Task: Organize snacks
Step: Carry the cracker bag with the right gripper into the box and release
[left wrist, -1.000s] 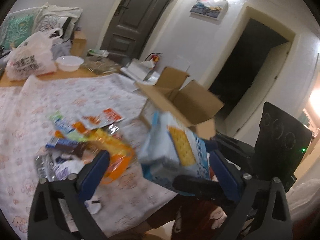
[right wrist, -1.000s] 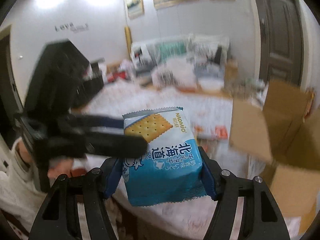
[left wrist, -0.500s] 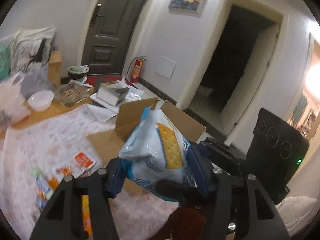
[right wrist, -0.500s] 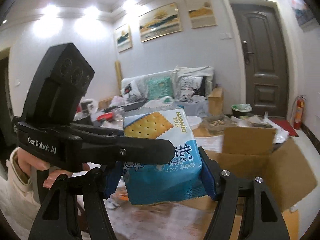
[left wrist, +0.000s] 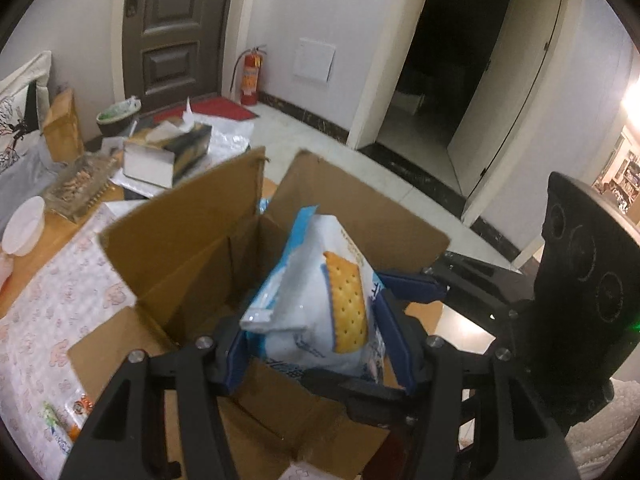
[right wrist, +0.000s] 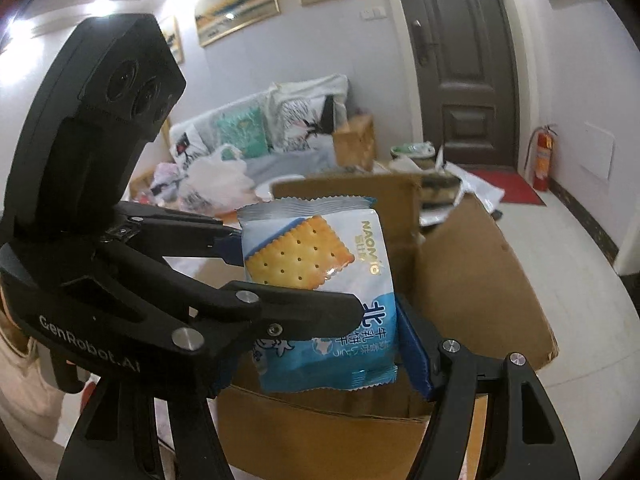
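A blue-and-white cracker pack is held above the open box, which stands at the table's edge. The left gripper, about half open, is clamped on the pack's sides with its blue pads. The right gripper is likewise partly open and closed on the same pack. More snack packets are seen on the tablecloth beside the box.
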